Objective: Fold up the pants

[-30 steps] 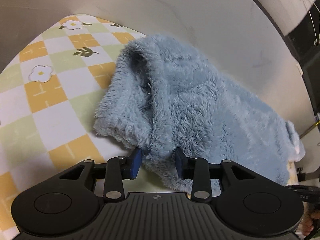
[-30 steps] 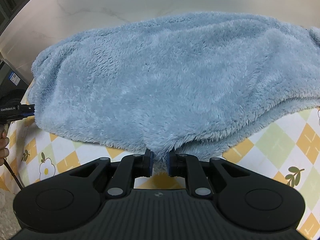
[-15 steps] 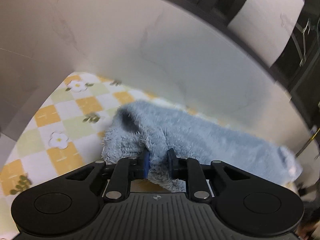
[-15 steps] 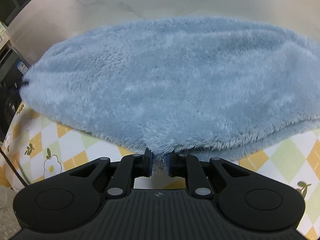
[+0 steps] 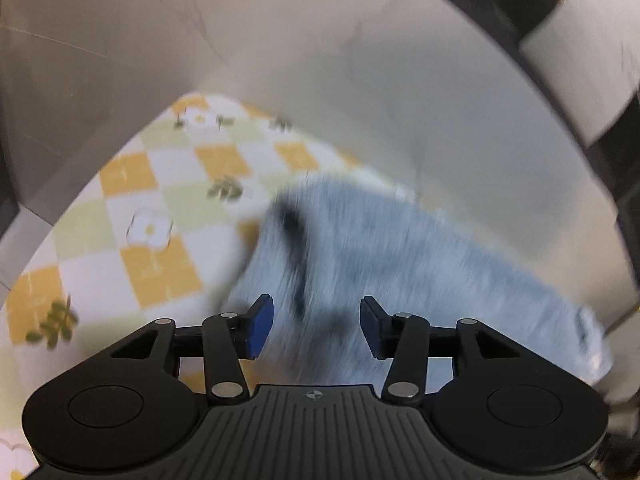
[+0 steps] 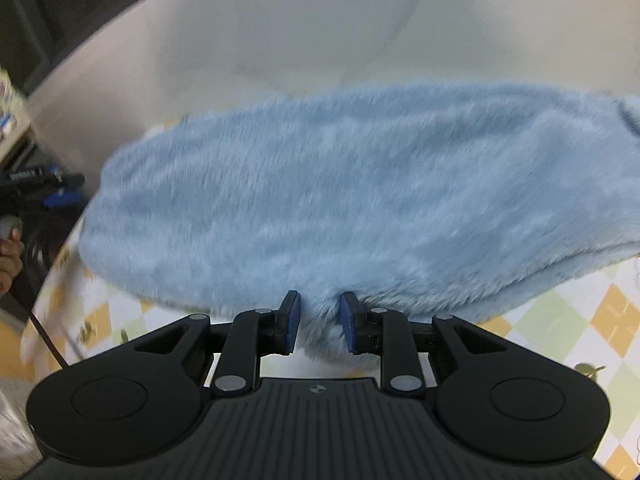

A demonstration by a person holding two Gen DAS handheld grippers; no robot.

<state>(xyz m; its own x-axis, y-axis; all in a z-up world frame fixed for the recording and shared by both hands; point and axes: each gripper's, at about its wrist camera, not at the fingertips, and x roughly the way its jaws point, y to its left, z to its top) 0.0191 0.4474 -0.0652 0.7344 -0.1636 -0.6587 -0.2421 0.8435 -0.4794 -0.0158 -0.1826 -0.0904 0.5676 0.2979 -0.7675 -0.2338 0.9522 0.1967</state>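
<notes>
Fluffy light-blue pants (image 5: 420, 272) lie folded in a long strip on the checked tablecloth (image 5: 160, 272). My left gripper (image 5: 316, 328) hovers above their near end, its jaws opening; the blurred fabric lies below the gap and the blue pads (image 5: 260, 326) do not press on it. In the right wrist view the pants (image 6: 360, 200) fill the middle. My right gripper (image 6: 319, 322) is at their near edge with its jaws opening. A tuft of the hem still sits loosely between its pads (image 6: 290, 320).
The yellow, green and white flowered tablecloth (image 6: 580, 320) runs up to a pale wall (image 5: 360, 80) behind. At the far left of the right wrist view, the other gripper (image 6: 60, 196) and a hand (image 6: 10, 256) show beside the pants' end.
Both grippers have let go of the pants: the left jaws closed on the fabric, then spread wide, the right jaws parted slightly. Both have lifted, and the pants look smaller and lower.
</notes>
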